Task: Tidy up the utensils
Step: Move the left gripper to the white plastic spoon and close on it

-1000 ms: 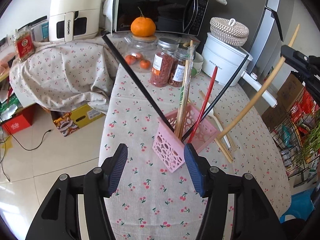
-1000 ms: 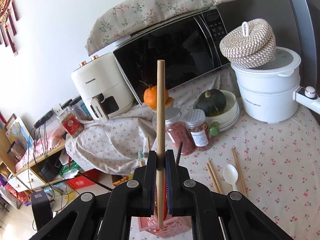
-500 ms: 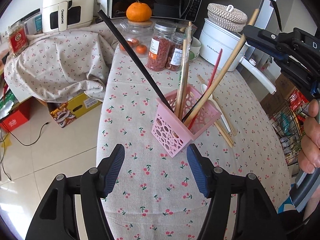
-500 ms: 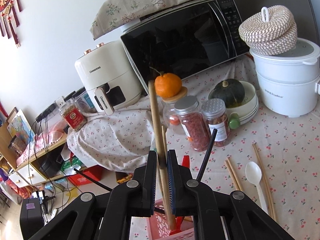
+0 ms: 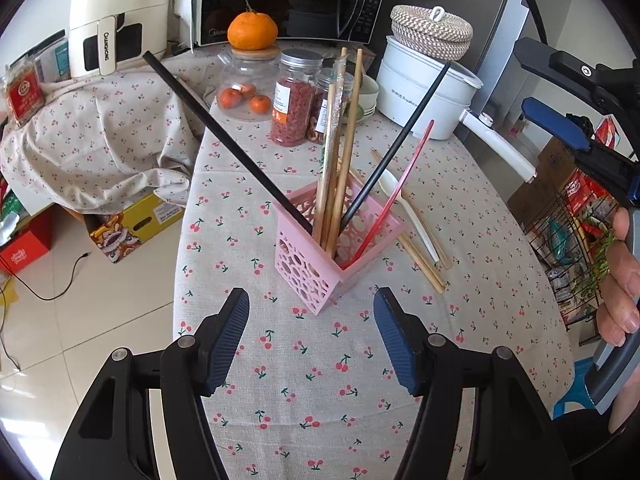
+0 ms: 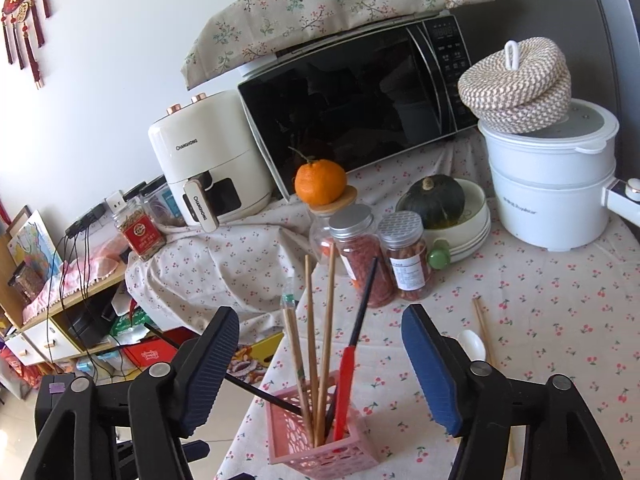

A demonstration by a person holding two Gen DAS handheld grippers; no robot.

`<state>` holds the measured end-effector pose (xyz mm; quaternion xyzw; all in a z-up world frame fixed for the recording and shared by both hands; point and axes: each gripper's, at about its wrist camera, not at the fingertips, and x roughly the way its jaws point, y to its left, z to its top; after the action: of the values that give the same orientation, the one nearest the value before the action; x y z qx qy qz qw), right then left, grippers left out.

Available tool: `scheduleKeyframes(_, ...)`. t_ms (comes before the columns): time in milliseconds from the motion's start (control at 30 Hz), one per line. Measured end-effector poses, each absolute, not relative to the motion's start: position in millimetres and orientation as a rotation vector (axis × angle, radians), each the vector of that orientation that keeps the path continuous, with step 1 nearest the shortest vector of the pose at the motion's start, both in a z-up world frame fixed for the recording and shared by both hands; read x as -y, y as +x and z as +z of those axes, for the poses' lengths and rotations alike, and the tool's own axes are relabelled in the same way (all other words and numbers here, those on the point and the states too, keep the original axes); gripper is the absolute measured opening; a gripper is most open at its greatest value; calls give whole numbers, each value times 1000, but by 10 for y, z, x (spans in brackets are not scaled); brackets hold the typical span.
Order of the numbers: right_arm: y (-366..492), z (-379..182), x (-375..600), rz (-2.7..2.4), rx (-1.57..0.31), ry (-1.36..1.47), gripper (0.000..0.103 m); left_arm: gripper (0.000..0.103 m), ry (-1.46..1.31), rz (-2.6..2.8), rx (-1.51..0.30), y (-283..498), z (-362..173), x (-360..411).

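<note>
the left gripper (image 5: 310, 336) is hovering low over the cherry-print tablecloth (image 5: 304, 392), its jaws standing wide with nothing between them. just beyond it the pink perforated holder (image 5: 316, 268) is sitting on the cloth, carrying wooden chopsticks (image 5: 340, 160), two black chopsticks (image 5: 224, 136) leaning apart, and a red chopstick (image 5: 394, 196). the right gripper (image 6: 320, 368) is hanging above the holder — its jaws are opening, gripping nothing, and the chopstick tops are rising into the gap without touching the pads. beside the holder a white spoon (image 5: 404, 204) and loose wooden chopsticks (image 5: 424, 264) are lying on the cloth. farther back two red-filled jars (image 6: 362, 256), a mandarin (image 6: 320, 182) on a glass jar lid, a white electric pot (image 6: 552, 192), a microwave (image 6: 352, 100) and an air fryer (image 6: 212, 160) are standing.
</note>
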<state>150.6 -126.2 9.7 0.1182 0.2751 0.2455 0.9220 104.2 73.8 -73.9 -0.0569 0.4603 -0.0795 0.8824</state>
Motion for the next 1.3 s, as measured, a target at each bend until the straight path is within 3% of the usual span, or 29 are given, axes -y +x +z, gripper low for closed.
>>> scheduleKeyframes(267,1468,-80,1719,403,-606,154,89,68,-81,-212,-961,1026,-697,-438)
scheduleKeyframes(567,1434,-339,2305,295,-687,79,102,83,60,-249,-954,971,-667,87)
scheduleKeyframes(800,1477,-460,2727,171,-748,57,103,103,140,-263,-948,991,-736,714)
scheduleKeyframes(1100,1667,-619,3290,107,-812,178,103,103,26,-173,-925,1461,-910,1218)
scheduleKeyframes(1300,1768,-839,3497,14,-884,204,103,103,23,4,-1004,2032,-1123,1378)
